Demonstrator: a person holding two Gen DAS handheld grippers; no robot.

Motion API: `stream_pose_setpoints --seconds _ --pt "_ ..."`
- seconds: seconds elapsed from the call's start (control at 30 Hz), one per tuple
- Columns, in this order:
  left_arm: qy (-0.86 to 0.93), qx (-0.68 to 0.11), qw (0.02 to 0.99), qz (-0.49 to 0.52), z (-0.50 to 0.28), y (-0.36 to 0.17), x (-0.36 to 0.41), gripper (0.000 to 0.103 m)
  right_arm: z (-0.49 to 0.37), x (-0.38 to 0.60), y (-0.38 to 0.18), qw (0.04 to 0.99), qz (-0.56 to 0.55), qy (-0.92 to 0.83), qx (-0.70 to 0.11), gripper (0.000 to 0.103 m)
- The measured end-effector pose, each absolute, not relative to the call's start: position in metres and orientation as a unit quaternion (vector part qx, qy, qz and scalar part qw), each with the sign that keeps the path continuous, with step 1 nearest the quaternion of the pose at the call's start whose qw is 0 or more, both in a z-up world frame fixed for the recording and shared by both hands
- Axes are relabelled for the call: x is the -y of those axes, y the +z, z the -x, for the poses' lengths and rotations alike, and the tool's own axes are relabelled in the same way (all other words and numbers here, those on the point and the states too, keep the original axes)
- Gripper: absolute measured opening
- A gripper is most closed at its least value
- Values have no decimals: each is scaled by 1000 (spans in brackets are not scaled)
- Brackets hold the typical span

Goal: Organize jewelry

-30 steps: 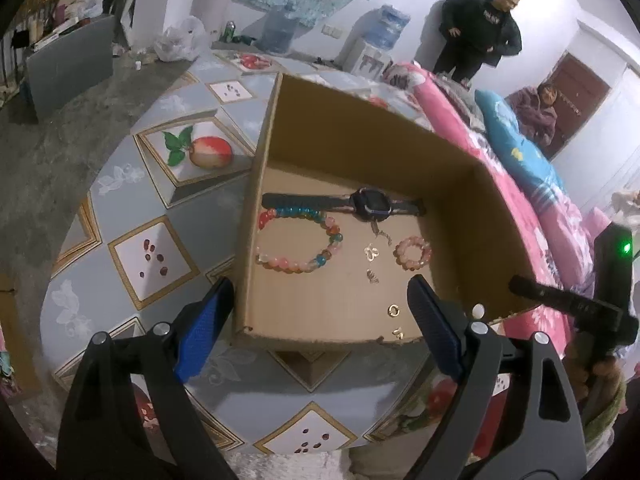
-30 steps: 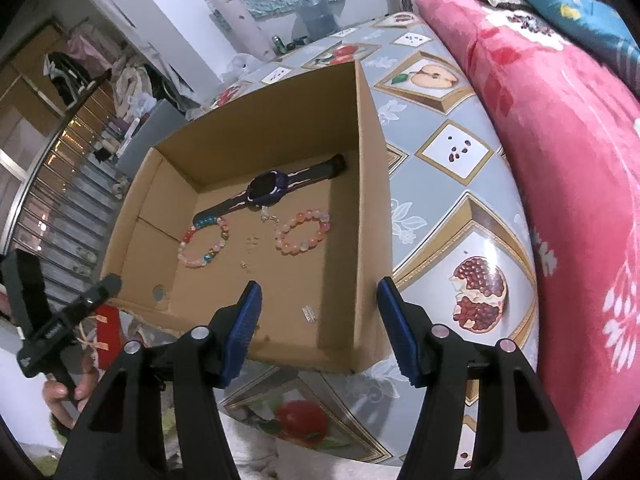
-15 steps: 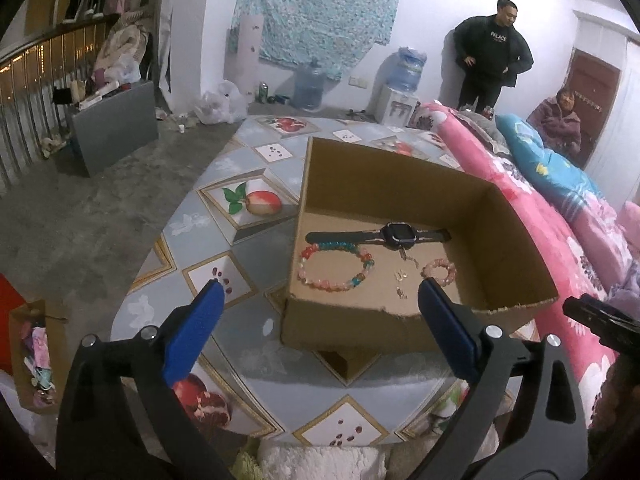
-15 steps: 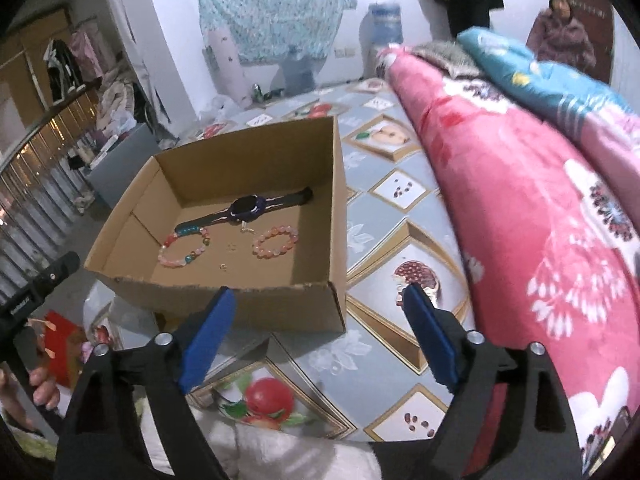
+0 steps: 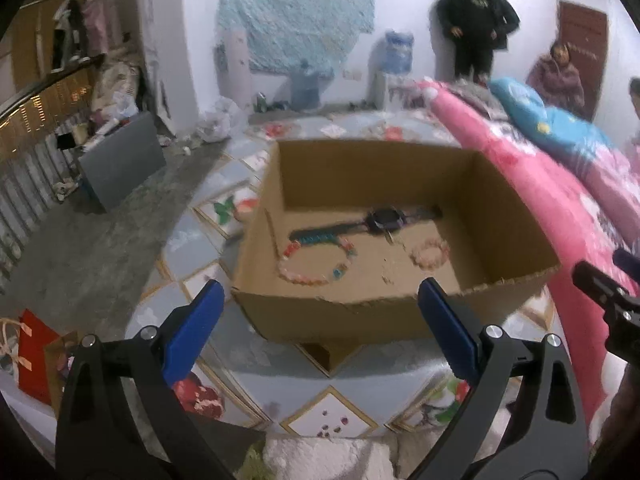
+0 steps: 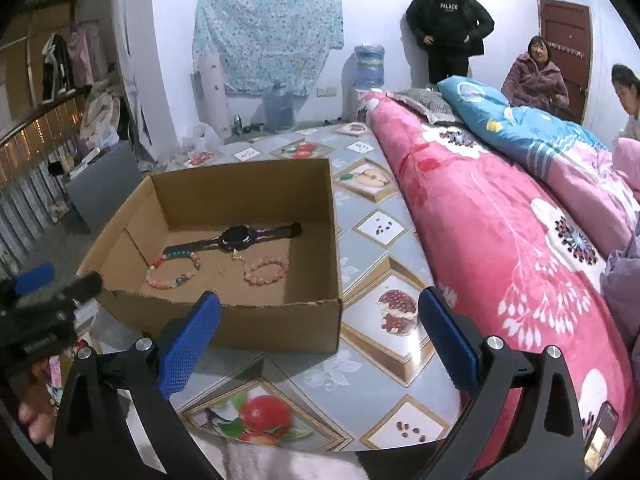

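Jewelry: all lies on the floor of an open cardboard box (image 6: pixel 248 322).
Watch (image 6: pixel 236 237): dark strap laid flat along the back of the box floor, near the far wall.
Large bracelet (image 6: pixel 173 270): pink, red and teal beads, in front of the watch toward the box's left side; its top edge is just beside the strap.
Small bracelet (image 6: pixel 266 270): pink beads, in front of the watch toward the right, apart from the large bracelet.
Small pieces (image 5: pixel 386 274): a few tiny items between the two bracelets; too blurred to identify.
Box position: on a surface (image 6: pixel 376 364) with a fruit-patterned cover, next to a pink flowered blanket (image 6: pixel 500 240).
Left hand-held gripper (image 5: pixel 318 330): jaws spread wide, nothing between them; hangs in front of the box's near wall. Jaws have just been opening.
Right hand-held gripper (image 6: pixel 320 336): jaws spread wide, empty; hangs at the box's near right corner. Jaws have just been opening.
Background: one person stands at the white wall (image 6: pixel 450 24); others sit beyond the blanket.
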State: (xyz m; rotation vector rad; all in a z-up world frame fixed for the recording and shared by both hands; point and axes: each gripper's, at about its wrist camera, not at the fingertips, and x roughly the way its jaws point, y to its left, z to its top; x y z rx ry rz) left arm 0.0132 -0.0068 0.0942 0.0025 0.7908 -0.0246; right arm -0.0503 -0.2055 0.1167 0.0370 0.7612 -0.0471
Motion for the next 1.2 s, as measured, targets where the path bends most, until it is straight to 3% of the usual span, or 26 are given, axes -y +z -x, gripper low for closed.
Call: stream_pose_setpoints --seconds 0.37,1.2 --pt "-17 -452 892 -13 -27 66 26 94 28 187 78 891 -27 -8 -453 96" --pt "-5 -474 880 2 -38 58 21 94 16 182 68 882 -20 -13 -471 96"
